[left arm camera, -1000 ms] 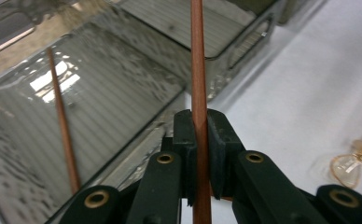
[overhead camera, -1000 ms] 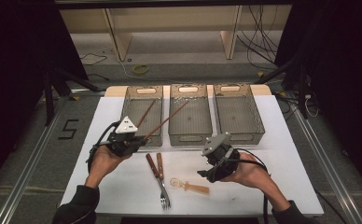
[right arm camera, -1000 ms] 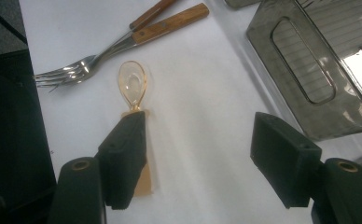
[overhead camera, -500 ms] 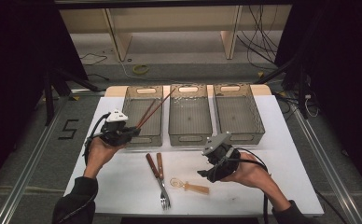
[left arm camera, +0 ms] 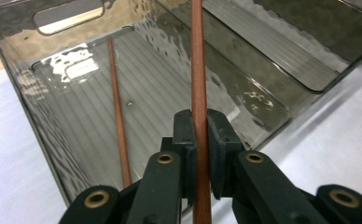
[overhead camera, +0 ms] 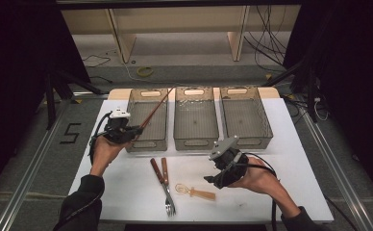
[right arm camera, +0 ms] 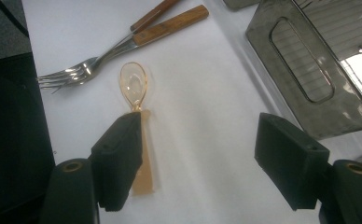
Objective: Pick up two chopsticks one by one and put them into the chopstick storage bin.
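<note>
— What has the left gripper got hold of?

— A single chopstick: thin, straight, reddish-brown wood with a smooth matte finish. The jaws are pinched tight on it near its lower end, and the rest of the stick slants up and away over the left bin. A second chopstick of the same colour lies flat on that bin's ribbed floor.

— And the right gripper?

— Its jaws stand wide apart and have just been opening, with nothing clamped between them. They hang low over a translucent amber spoon, whose handle runs under the left-hand jaw in the right gripper view; whether the jaw touches it, I cannot tell.

— What else is on the tabletop?

— It is plain white. Three smoky, see-through plastic bins with cut-out handles sit in a row at the far side; the middle bin and the right bin look bare. Near the front edge lie two forks with wooden handles, side by side, just left of the spoon.

— And the room?

— Dim. The floor beyond is grey, with loose cables, pale wooden furniture legs, and a "5" marked on the floor to the left.
</note>
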A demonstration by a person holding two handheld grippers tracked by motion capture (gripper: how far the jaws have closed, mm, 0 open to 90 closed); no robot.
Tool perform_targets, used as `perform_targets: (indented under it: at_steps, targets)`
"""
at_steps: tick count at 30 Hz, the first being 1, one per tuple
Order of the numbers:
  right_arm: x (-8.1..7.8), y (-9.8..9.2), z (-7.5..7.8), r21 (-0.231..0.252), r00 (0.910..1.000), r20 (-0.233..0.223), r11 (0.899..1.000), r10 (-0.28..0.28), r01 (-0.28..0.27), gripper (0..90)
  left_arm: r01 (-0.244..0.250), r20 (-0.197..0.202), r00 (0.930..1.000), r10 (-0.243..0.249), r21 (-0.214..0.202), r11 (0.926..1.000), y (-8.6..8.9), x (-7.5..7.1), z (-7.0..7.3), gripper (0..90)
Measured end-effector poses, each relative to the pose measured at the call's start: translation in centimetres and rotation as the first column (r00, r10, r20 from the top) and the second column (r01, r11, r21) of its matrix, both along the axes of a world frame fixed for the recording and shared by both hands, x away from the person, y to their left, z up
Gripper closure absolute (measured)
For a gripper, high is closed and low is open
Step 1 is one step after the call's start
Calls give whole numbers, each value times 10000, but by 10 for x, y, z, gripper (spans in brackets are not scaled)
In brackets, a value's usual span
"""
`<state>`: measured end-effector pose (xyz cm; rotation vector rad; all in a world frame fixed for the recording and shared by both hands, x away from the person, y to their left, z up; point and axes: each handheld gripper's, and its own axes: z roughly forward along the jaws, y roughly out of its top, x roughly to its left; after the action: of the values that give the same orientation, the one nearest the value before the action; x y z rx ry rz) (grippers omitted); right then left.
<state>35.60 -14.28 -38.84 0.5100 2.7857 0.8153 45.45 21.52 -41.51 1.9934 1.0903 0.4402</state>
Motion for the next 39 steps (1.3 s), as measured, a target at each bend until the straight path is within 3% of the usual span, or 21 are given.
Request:
perform_targets:
  at_steps: [18,39]
  targets:
    - [0,1,-1,-97,10000,-57,9999,81,-82,329,-707,-225,9973,700,-307,9970,14,16,-10,827]
    - [1,2,-4,-180,9997,-189,9997,180,-183,331,-1083,-588,9923,1088,118,9941,14,27,-26,819]
